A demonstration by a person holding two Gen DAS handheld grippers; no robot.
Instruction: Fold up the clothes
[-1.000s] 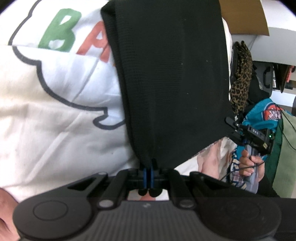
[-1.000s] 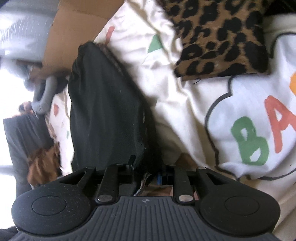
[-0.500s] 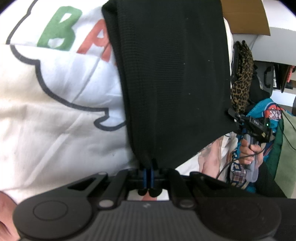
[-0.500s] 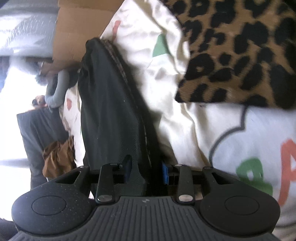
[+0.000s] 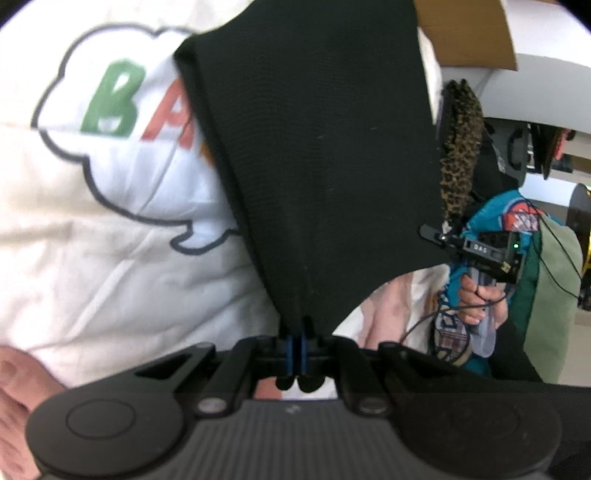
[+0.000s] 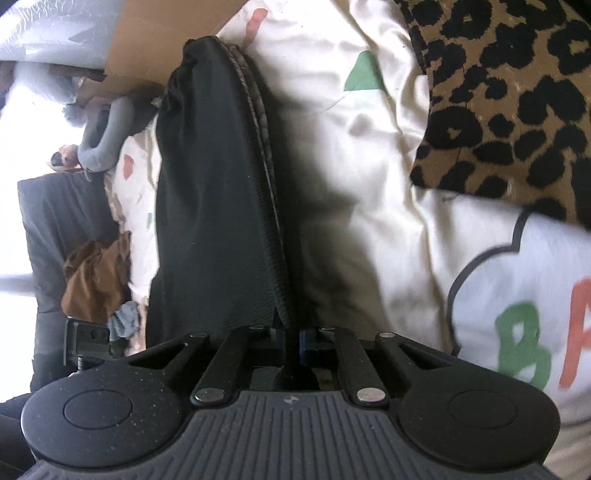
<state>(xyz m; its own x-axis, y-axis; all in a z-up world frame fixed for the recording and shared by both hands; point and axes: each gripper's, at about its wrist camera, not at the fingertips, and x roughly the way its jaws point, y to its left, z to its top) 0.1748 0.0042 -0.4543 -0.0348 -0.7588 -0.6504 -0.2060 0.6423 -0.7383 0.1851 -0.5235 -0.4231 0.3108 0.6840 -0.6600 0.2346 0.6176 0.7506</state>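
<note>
Jaws of the left gripper (image 5: 298,334) are pressed right together, blue pads meeting on a gathered corner of the black knit garment (image 5: 321,155). From that pinch the dark cloth fans up and away, stretched as a broad panel across the middle of the left wrist view. Over on the other side, the right gripper (image 6: 293,341) also has its jaws closed down to a narrow slit on an edge of the same black garment (image 6: 218,206), which rises from the pads as a tall fold with a ribbed seam along its right side. So both grippers grip the one piece, held between them above the bedding.

Beneath it lies the cream sheet printed with a grey speech bubble and green and red letters (image 5: 122,192), wrinkled and spread wide; in the right wrist view the same sheet (image 6: 369,147) catches the garment's shadow. A leopard-print brown and black fabric piece (image 6: 509,107) rests on the sheet to the right of the black fold, apart from it. Further out, a brown cardboard flap (image 5: 465,33) sits at the top edge. The right gripper itself shows in the left view too (image 5: 436,236), at the garment's far corner, held in the person's hand (image 5: 480,299) beside a teal patterned cloth (image 5: 495,210).
</note>
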